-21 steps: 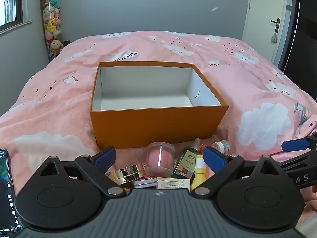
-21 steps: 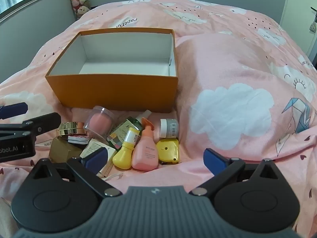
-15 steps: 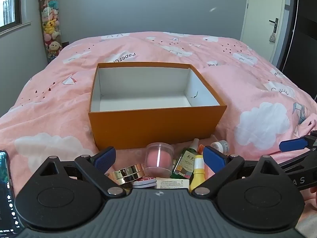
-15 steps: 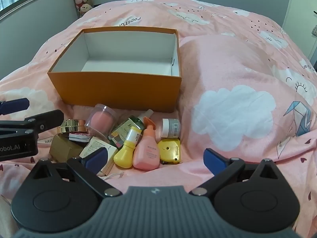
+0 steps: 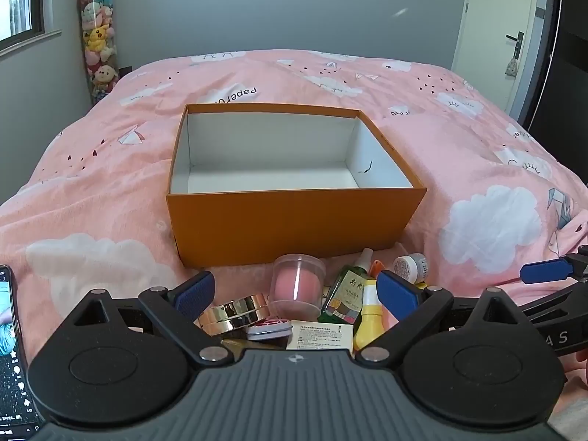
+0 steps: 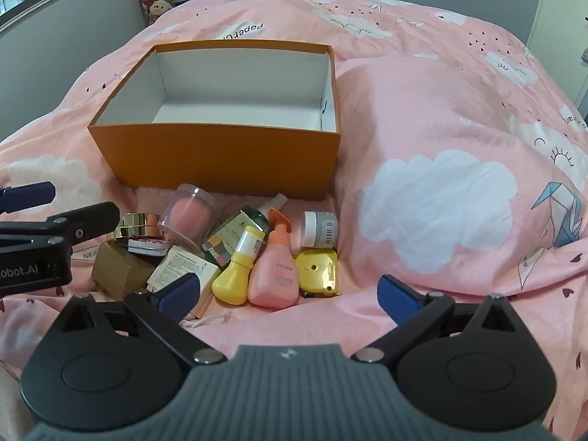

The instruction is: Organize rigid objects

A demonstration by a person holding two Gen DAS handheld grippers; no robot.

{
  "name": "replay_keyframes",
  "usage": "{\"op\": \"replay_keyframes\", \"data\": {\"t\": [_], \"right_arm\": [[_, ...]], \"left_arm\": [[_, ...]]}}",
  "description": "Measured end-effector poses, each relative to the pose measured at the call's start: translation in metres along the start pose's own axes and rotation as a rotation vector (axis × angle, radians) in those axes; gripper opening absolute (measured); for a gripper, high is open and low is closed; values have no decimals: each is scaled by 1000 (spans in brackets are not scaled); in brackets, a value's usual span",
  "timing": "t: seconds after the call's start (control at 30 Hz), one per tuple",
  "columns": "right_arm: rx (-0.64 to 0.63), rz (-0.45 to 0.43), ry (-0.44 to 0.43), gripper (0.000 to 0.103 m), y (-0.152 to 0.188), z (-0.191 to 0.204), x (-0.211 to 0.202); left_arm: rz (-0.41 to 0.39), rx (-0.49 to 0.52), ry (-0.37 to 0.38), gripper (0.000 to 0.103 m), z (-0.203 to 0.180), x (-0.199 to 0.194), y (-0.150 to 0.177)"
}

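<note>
Before the orange box, both the left gripper and right gripper hover spread wide, empty, over the cosmetics pile

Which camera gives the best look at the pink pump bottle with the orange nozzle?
The right wrist view: the pink plastic pump bottle with the orange nozzle lies fully visible between neighbouring items. The left wrist view shows only its orange nozzle tip; that claw's right finger hides the rest.
</note>
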State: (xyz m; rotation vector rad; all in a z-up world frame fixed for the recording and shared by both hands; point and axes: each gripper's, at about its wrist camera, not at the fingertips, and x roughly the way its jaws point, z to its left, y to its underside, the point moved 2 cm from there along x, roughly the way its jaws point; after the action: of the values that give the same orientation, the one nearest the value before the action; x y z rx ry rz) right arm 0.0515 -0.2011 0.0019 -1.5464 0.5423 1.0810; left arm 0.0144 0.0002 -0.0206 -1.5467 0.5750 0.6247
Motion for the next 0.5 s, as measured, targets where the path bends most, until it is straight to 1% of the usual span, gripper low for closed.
{"op": "replay_keyframes", "data": {"t": [0.5], "right_arm": [[2,21,0,101,0,-1,4]], "left_arm": [[21,-14,-4,103,2,2,1]]}}
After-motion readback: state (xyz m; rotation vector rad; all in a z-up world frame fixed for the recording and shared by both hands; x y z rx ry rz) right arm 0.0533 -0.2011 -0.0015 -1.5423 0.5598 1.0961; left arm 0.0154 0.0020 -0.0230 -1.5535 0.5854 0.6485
